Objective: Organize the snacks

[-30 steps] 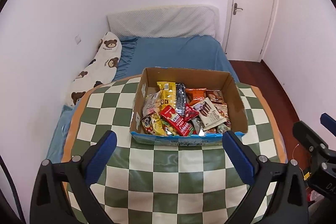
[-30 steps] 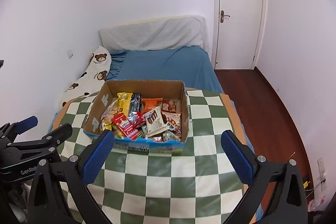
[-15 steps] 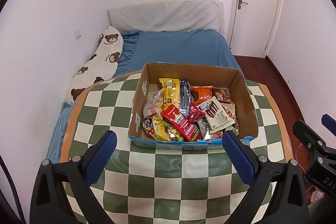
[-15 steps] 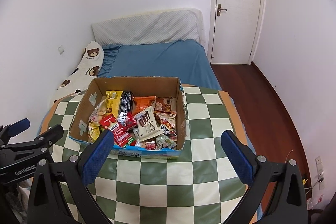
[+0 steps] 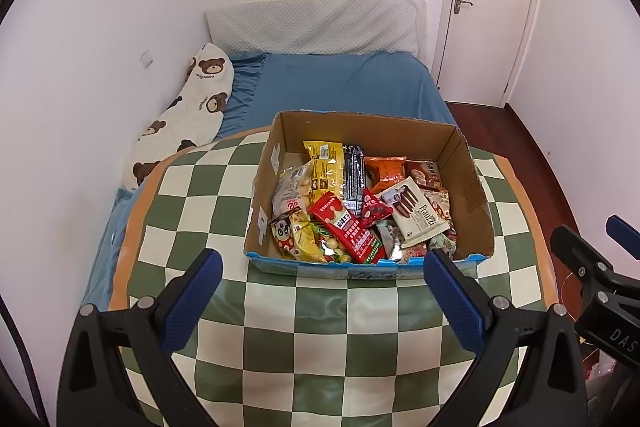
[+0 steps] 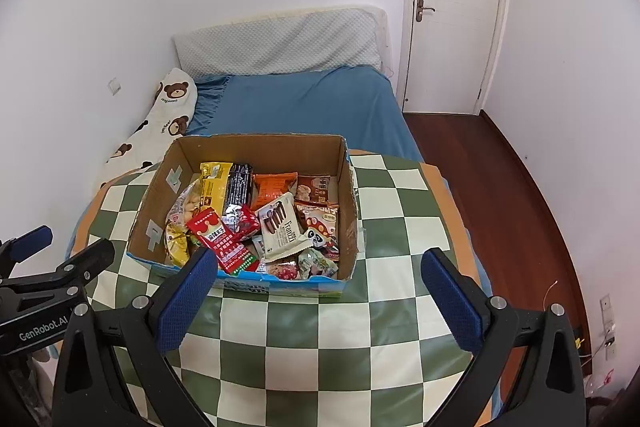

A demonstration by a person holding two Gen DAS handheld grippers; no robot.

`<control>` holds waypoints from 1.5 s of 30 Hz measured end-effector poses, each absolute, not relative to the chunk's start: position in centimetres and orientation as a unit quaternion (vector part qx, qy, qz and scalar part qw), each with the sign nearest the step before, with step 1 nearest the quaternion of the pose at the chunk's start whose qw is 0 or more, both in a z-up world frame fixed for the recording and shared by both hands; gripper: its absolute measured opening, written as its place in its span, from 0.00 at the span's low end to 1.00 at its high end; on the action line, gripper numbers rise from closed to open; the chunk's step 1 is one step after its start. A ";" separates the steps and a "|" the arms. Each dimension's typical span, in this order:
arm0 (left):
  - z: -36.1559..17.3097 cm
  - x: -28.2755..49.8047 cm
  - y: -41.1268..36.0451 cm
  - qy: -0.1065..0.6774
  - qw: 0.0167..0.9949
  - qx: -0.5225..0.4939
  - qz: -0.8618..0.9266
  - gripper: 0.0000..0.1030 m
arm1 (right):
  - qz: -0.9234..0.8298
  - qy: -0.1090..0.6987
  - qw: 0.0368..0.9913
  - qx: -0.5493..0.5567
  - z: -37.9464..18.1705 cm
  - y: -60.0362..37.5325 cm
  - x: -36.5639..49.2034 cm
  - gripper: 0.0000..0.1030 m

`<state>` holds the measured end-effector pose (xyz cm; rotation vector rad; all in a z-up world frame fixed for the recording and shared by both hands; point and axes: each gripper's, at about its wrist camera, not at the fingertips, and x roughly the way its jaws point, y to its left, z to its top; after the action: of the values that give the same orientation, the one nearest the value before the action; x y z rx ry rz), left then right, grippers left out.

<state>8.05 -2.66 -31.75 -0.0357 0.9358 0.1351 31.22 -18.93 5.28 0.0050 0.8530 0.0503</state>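
Note:
A cardboard box with a blue front edge sits on a green-and-cream checkered table. It holds several snack packets: a red one, a yellow one, a white Franzzi wafer pack, an orange one. My left gripper is open and empty, above the table just in front of the box. My right gripper is open and empty, also in front of the box; its left pad overlaps the box's front edge. The red packet and wafer pack show there too.
A bed with a blue sheet lies behind the table, with a bear-print pillow along the left wall. A white door and wooden floor are to the right. The other gripper shows at each view's edge.
Both grippers have moved forward and higher over the table, so the box appears closer and more from above. Both stay open and empty.

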 end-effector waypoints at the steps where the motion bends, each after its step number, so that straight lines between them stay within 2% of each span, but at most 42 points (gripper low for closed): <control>1: -31.7 8.0 -2.6 0.451 0.890 -0.017 0.065 1.00 | 0.025 0.414 0.910 0.002 5.3 -18.8 31.2 1.00; 45: -30.7 6.7 -3.0 0.440 0.895 -0.010 0.073 1.00 | 0.029 0.410 0.911 -0.003 6.4 -19.4 30.1 1.00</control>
<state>6.65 -2.96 -30.74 -0.0217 0.9116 0.1508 30.07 -19.36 6.42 -0.0058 0.8460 0.0597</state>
